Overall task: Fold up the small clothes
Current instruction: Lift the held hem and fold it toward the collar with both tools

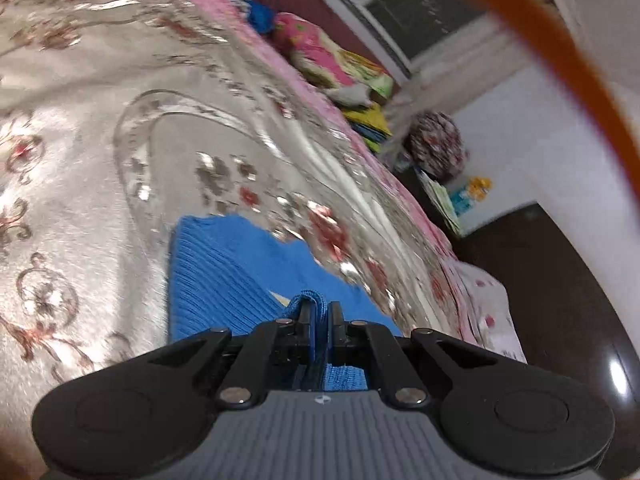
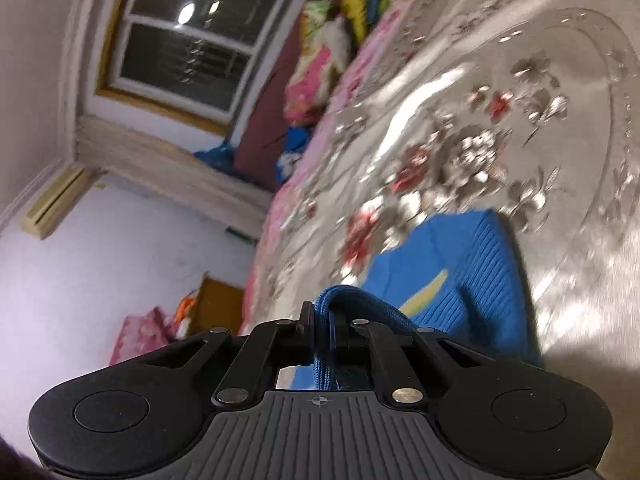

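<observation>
- The left gripper (image 1: 319, 312) has its jaws squeezed tight on a bunched edge of the blue knit garment (image 1: 224, 272).
- The right gripper (image 2: 320, 312) has its jaws pinched tight on another thick edge of the same blue knit garment (image 2: 476, 276).
- The rest of the garment lies spread on the bed, on top of the shiny flowered bedspread (image 1: 80, 160), right in front of both grippers.
- A pale yellow patch (image 2: 426, 292) shows on the blue knit in the right wrist view.
- Bright folded blankets (image 1: 320, 52) are piled at the far end of the bed, near the window (image 2: 188, 48).
- The pictures are blurry.
- An orange strap (image 1: 560, 52) crosses the top right corner of the left wrist view.
</observation>
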`<state>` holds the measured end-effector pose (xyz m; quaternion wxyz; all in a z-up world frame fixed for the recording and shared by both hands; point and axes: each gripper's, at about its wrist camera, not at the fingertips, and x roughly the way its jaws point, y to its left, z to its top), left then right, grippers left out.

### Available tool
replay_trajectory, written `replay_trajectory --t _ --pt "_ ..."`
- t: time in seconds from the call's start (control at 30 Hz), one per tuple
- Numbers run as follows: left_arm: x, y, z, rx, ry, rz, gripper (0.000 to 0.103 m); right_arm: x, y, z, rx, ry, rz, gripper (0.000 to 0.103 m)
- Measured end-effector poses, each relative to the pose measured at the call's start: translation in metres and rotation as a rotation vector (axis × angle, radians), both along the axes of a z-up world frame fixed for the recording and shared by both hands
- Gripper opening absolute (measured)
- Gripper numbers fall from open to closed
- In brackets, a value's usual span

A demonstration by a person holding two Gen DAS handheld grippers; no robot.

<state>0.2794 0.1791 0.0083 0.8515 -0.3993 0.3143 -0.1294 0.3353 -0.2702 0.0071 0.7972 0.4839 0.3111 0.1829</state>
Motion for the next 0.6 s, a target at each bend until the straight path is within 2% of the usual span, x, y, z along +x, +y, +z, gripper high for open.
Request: replay_trajectory --t 0.17,0.47,0.53,0.6 --pt "-0.001 0.003 -0.01 0.024 0.023 0.024 0.011 0.016 0.002 -0.013 -0.005 0.041 -0.004 0.012" --pt "0.008 0.015 -0.01 -0.043 0.03 0.099 0.011 0.031 0.0 -0.021 0.012 0.08 -0.003 0.013" --pt "0.011 0.016 -0.006 -0.031 0.027 0.11 0.011 0.035 0.0 -0.023 0.024 0.095 -0.014 0.019" --pt "0.009 0.016 -0.002 -0.011 0.015 0.109 0.011 0.041 0.0 -0.027 0.043 0.113 -0.023 0.02"
